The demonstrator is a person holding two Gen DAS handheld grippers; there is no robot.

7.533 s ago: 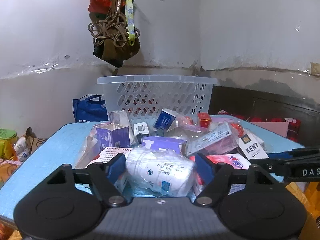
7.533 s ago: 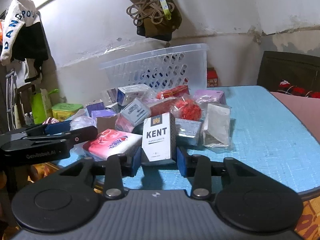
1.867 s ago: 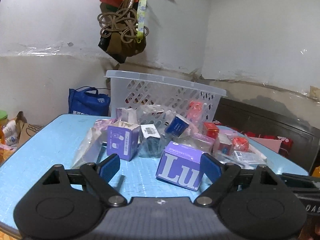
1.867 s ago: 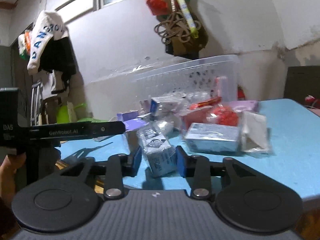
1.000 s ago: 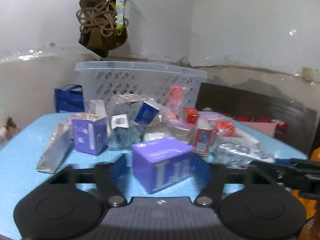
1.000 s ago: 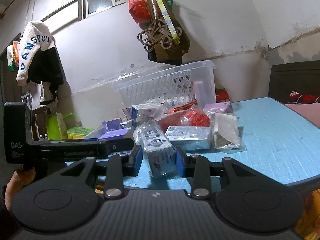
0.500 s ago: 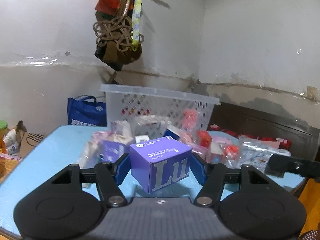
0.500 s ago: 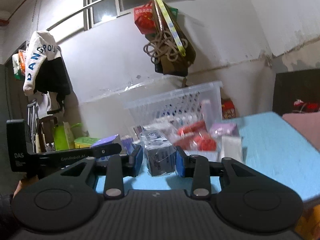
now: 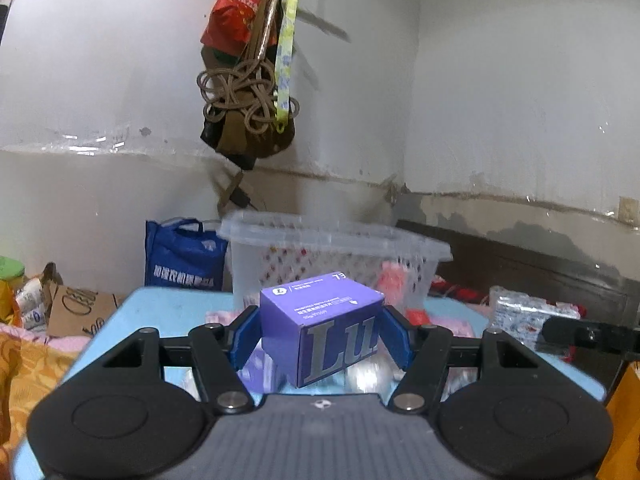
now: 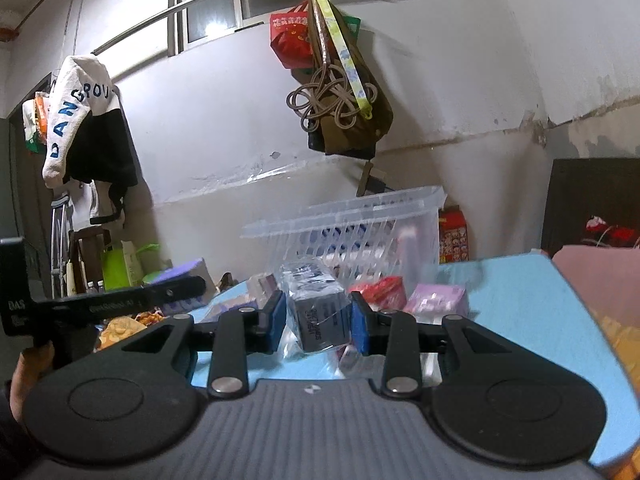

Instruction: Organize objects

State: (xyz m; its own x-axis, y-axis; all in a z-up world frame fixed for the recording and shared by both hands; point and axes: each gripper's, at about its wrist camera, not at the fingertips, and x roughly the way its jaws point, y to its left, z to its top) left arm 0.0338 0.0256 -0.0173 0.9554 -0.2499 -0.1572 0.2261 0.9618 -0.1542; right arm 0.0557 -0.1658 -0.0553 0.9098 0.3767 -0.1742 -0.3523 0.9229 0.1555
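Centre frame: left gripper (image 9: 320,336) clamped a purple carton (image 9: 320,332); right gripper (image 10: 319,322) pinched a wrapped grey box (image 10: 318,312). Behind, the lattice basket (image 9: 336,256) held blurred red packets.

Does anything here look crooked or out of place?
Yes: the purple box sits skewed in the left tool, one corner pointing at the camera rather than a flat face. The wrapped pack in the right tool also tilts.

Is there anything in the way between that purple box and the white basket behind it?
Nothing visible blocks it. The purple box is clamped in the left claw, lifted clear of the packets on the blue table. The basket stands right behind, its open rim about level with the box, so the box may need to rise a little more.
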